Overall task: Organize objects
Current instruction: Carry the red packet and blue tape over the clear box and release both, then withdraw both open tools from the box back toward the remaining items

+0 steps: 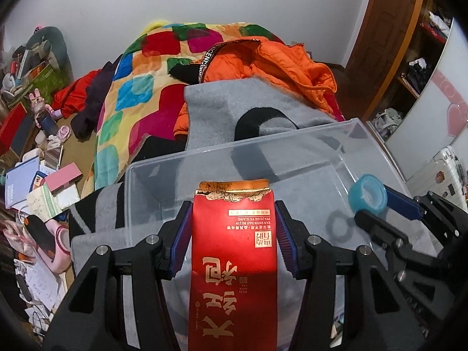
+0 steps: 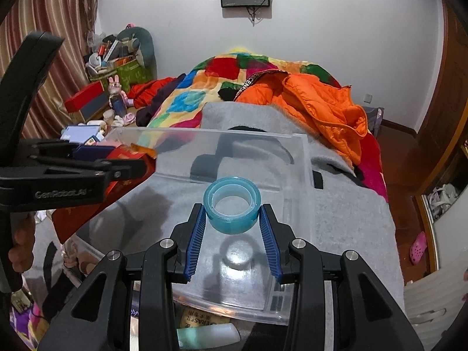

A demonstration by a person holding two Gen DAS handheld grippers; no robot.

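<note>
Grip check: your left gripper (image 1: 234, 228) held the red packet (image 1: 234, 263) clamped between its blue pads at lower centre of the left wrist frame, its torn gold top over the clear plastic bin (image 1: 292, 158). Your right gripper (image 2: 231, 222) pinched the blue tape roll (image 2: 232, 207) at centre of the right wrist frame, above the bin floor, where its shadow fell. Bin sat on the grey blanket (image 2: 351, 210), with the orange jacket (image 2: 321, 102) above it in frame.
</note>
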